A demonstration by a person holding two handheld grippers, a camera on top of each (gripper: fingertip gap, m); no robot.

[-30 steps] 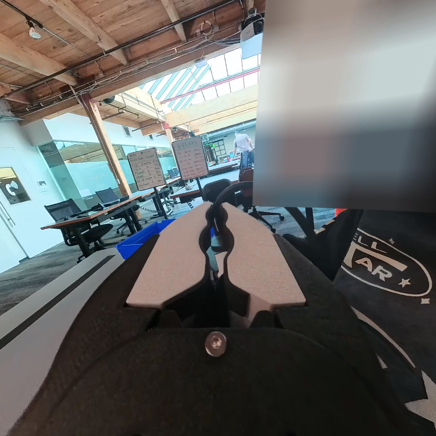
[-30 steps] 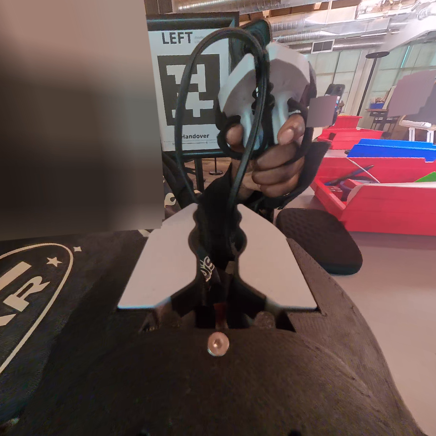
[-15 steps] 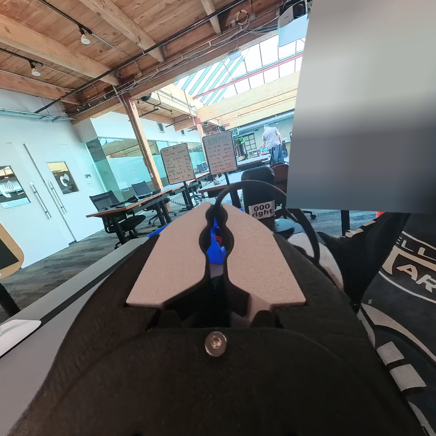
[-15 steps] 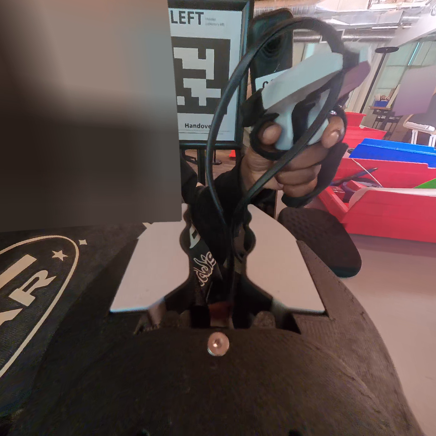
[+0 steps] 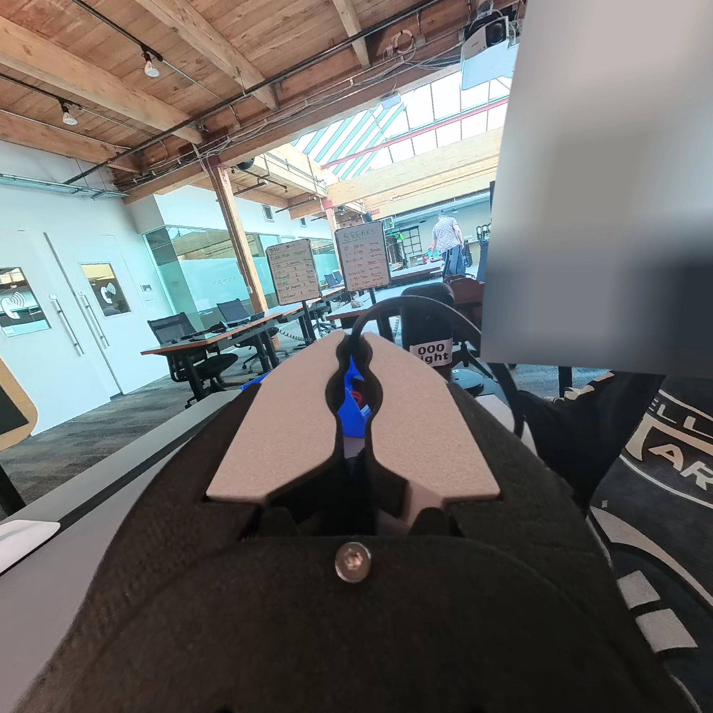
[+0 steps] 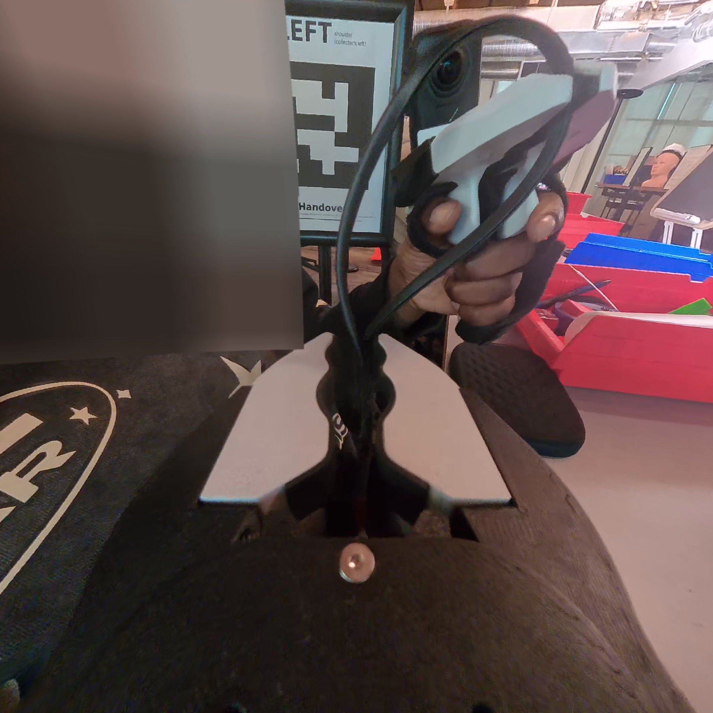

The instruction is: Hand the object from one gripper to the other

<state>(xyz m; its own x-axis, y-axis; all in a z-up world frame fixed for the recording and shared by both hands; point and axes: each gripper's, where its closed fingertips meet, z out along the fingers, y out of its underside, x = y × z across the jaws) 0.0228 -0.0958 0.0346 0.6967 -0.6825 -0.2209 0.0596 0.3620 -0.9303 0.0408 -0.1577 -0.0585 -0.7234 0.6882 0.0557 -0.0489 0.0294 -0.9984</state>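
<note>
The object is a black cable point(image 6: 349, 239), and it is strung between the two tongs as a single arching loop. The right tongs point(image 6: 357, 347) are pressed nearly together on it: two strands drop into the narrow slot between their grey fingers point(image 6: 281, 428) and run down into the dark of the throat. From there the loop climbs up and away, curves over the top, and comes back down past the left tongs point(image 6: 594, 83), which hang higher and farther off in the right wrist view, gripped by a hand point(image 6: 474, 270). In the left wrist view those left tongs point(image 5: 357, 337) are also drawn close, with the cable point(image 5: 409, 303) rising out of the tip gap and bowing over to the right toward the other tool's black body point(image 5: 426, 324). So both tongs appear to pinch the cable at once, one at each end of the loop, and its long axis runs roughly up and forward from the right tongs to the left. The coming move, as I judge it, turns on which side lets go. Nothing shows which is meant to receive, but the remaining tool should end up carrying the whole cable. A blue bin point(image 5: 353, 409) shows through the left tongs' gap, well behind them.
</note>
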